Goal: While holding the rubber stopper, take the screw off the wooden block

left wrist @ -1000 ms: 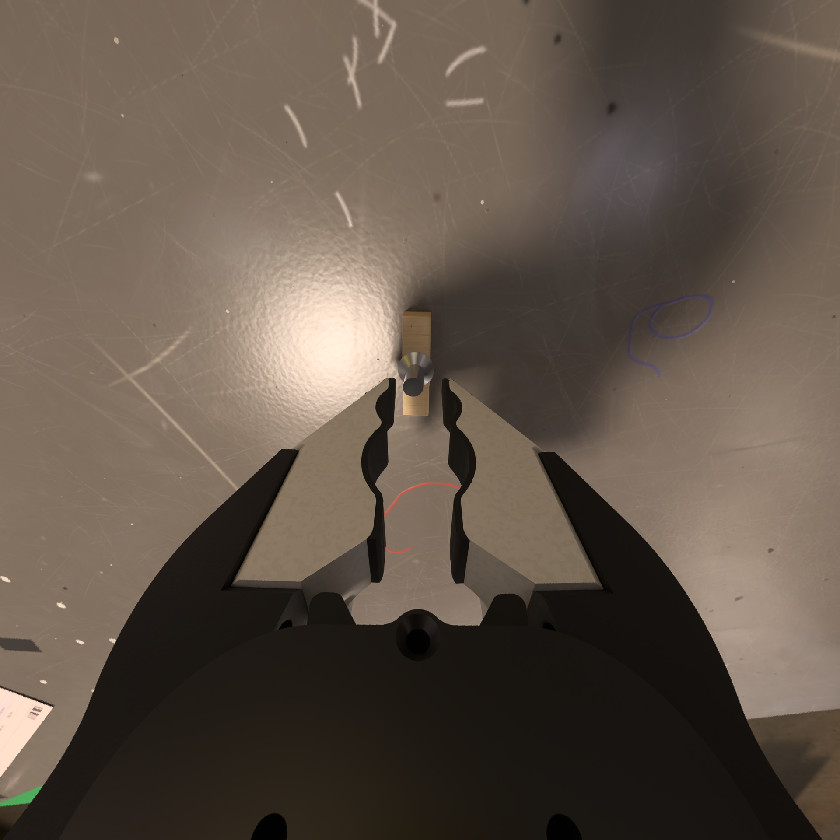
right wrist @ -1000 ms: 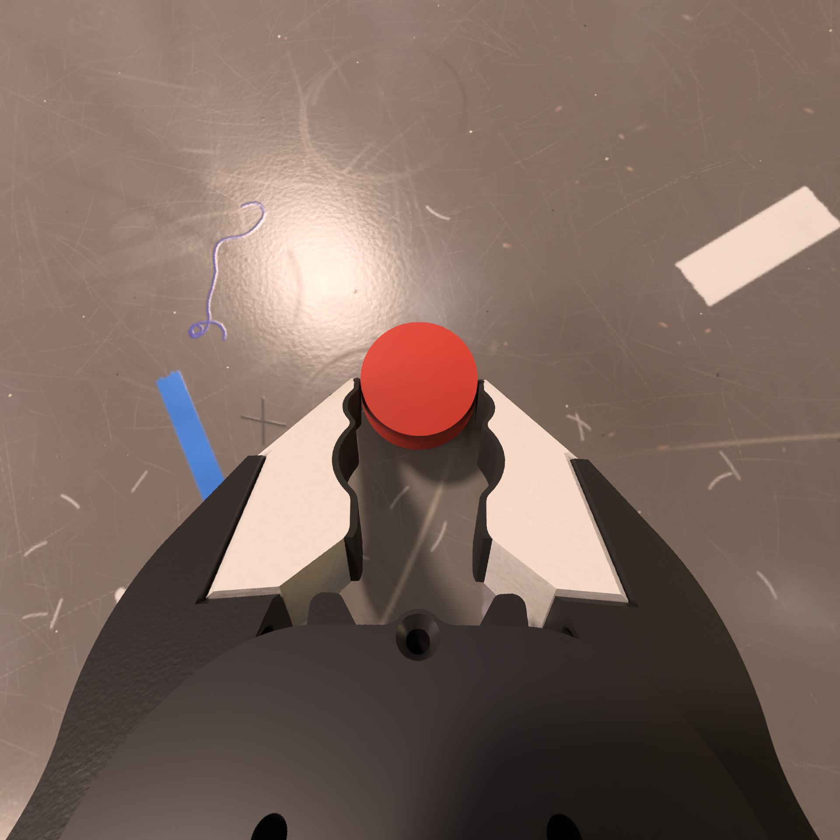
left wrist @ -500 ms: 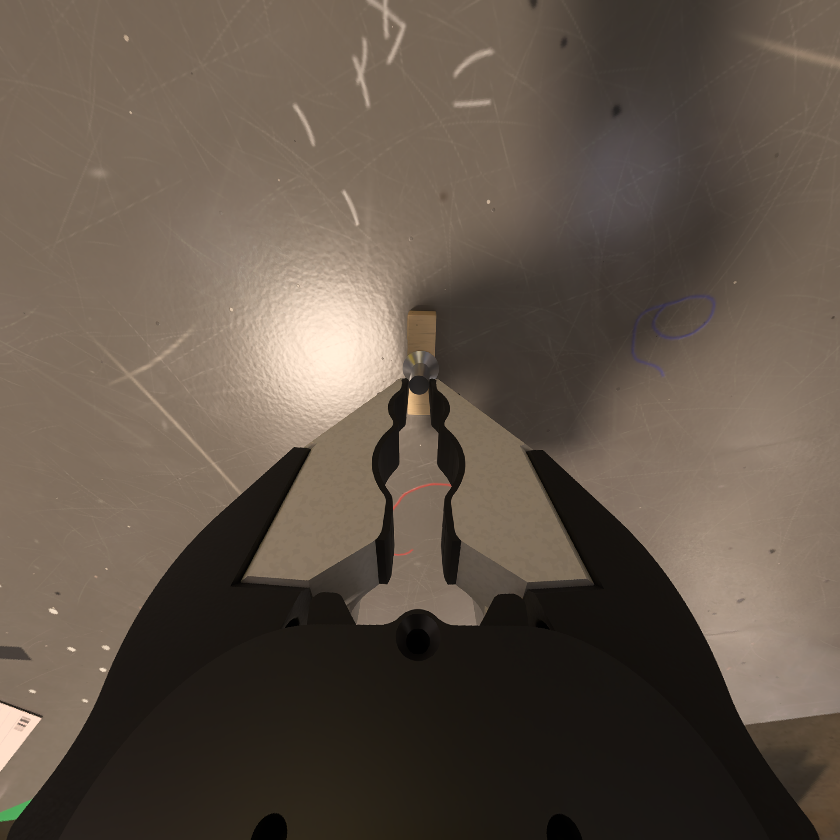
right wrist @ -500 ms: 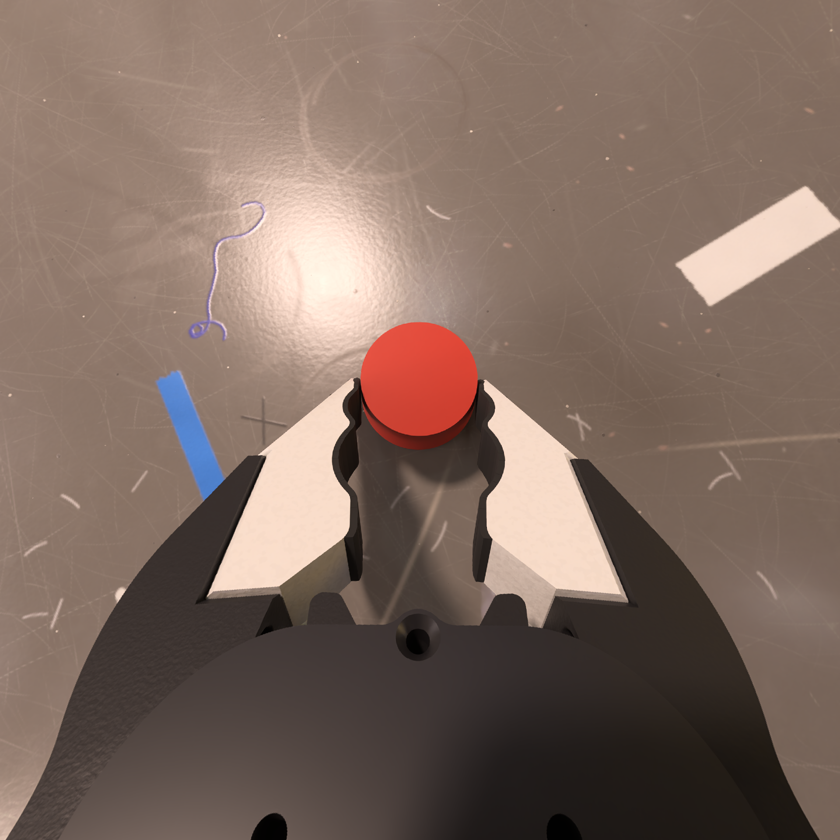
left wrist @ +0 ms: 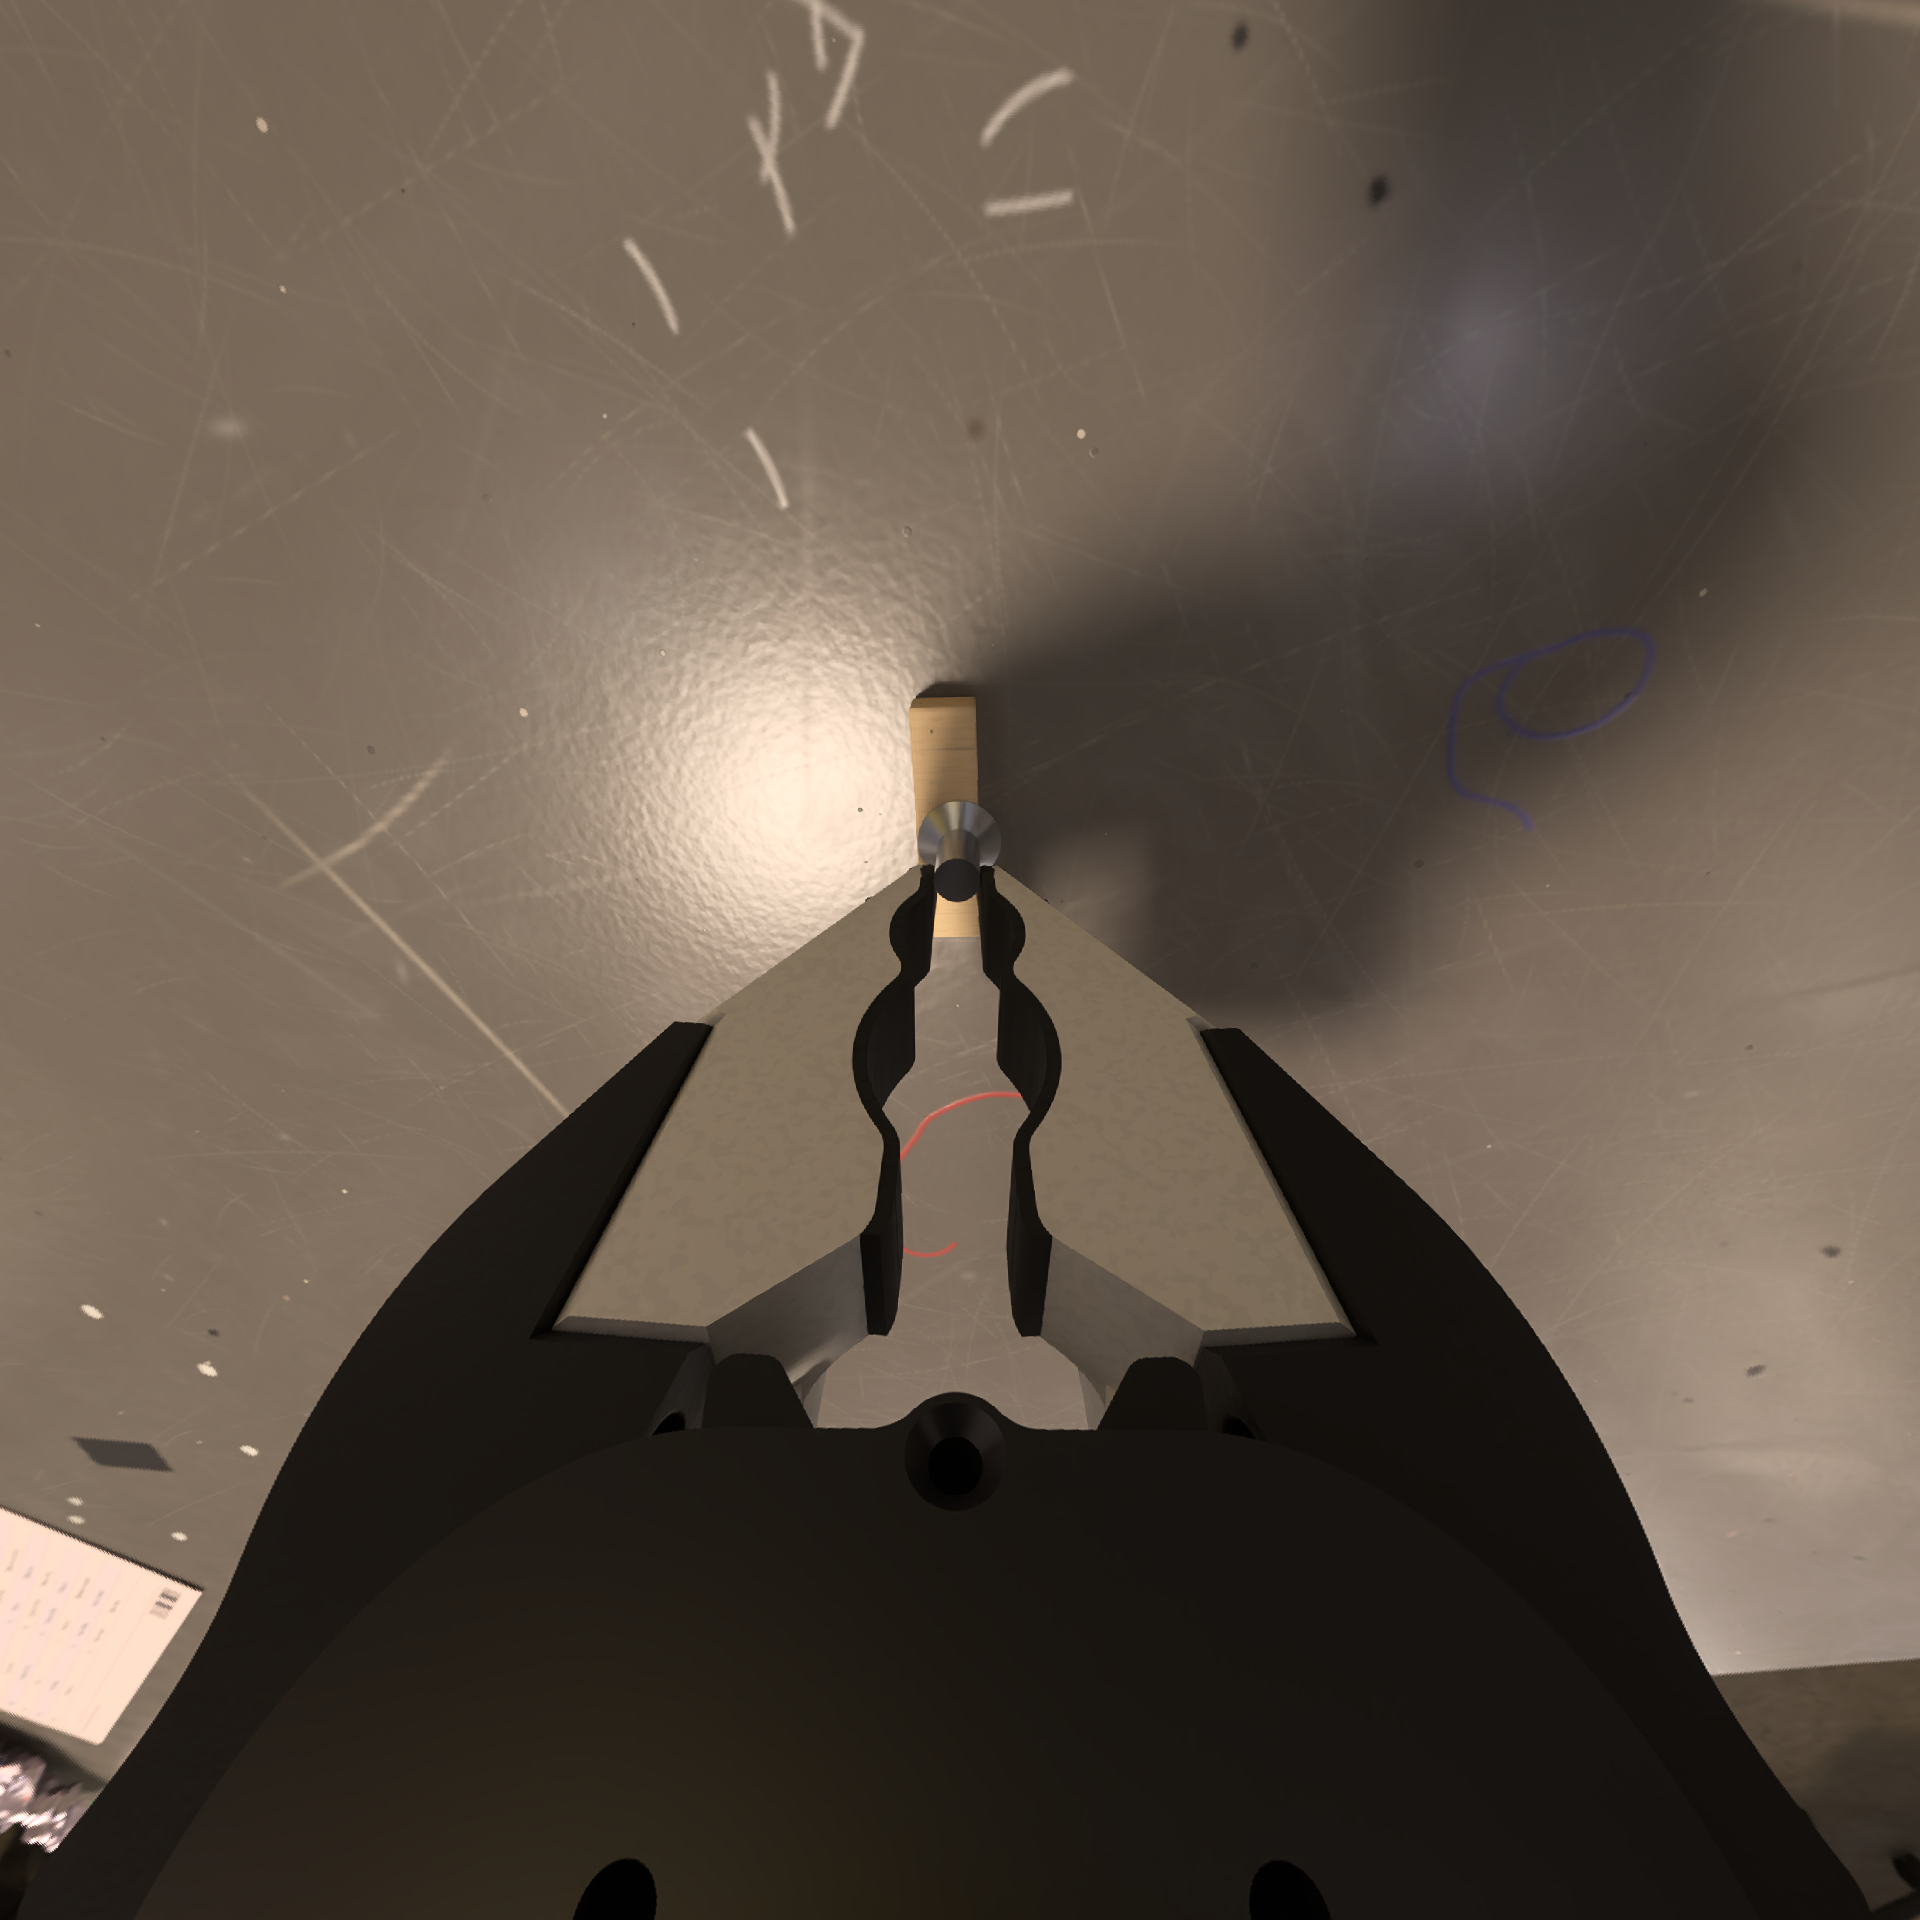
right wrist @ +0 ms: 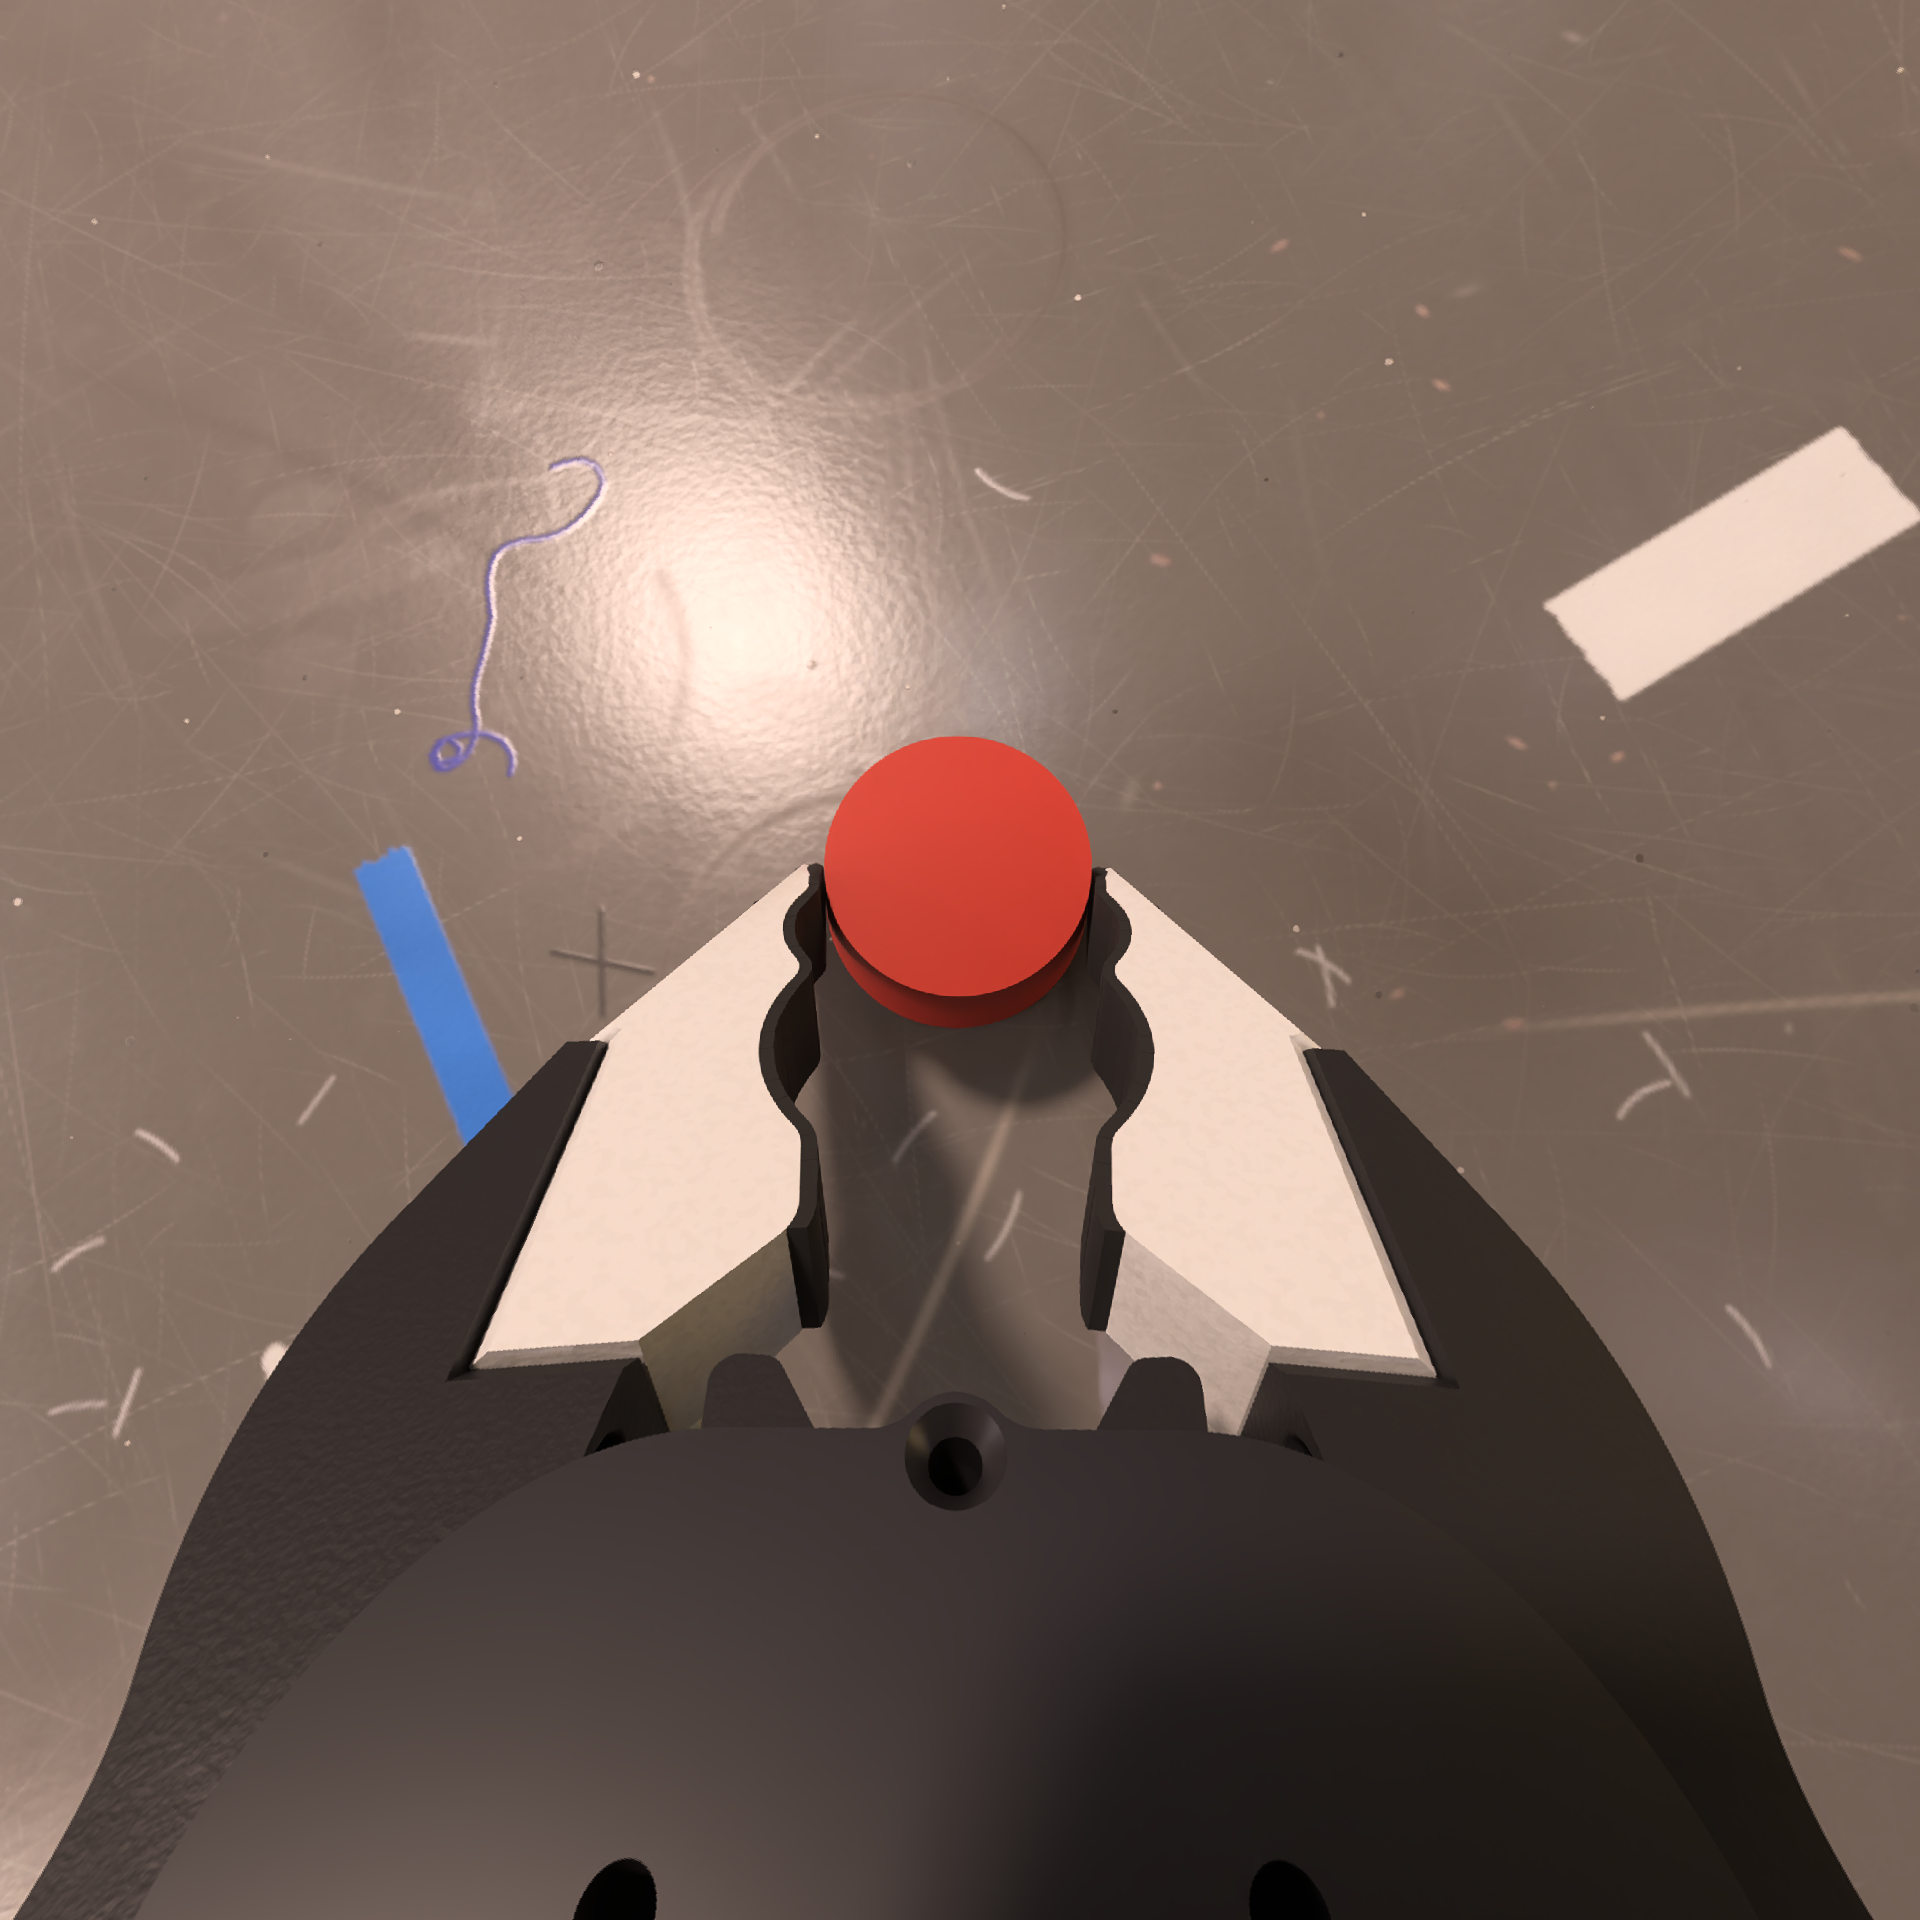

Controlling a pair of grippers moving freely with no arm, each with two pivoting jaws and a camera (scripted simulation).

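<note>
The left gripper [left wrist: 957, 883] has its jaws pinching the screw [left wrist: 957, 852] upright over the wooden block [left wrist: 943, 758], while the right gripper [right wrist: 957, 894] clamps the red stopper [right wrist: 957, 873].

My left gripper [left wrist: 956, 883] has closed more than one second ago: the two fingertips were apart on both sides of the screw [left wrist: 957, 844], and now they press on its shaft. The wooden block [left wrist: 943, 764] under the screw appears a little farther away than before.

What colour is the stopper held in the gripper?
Red: the stopper shows best in the right wrist view.
</note>
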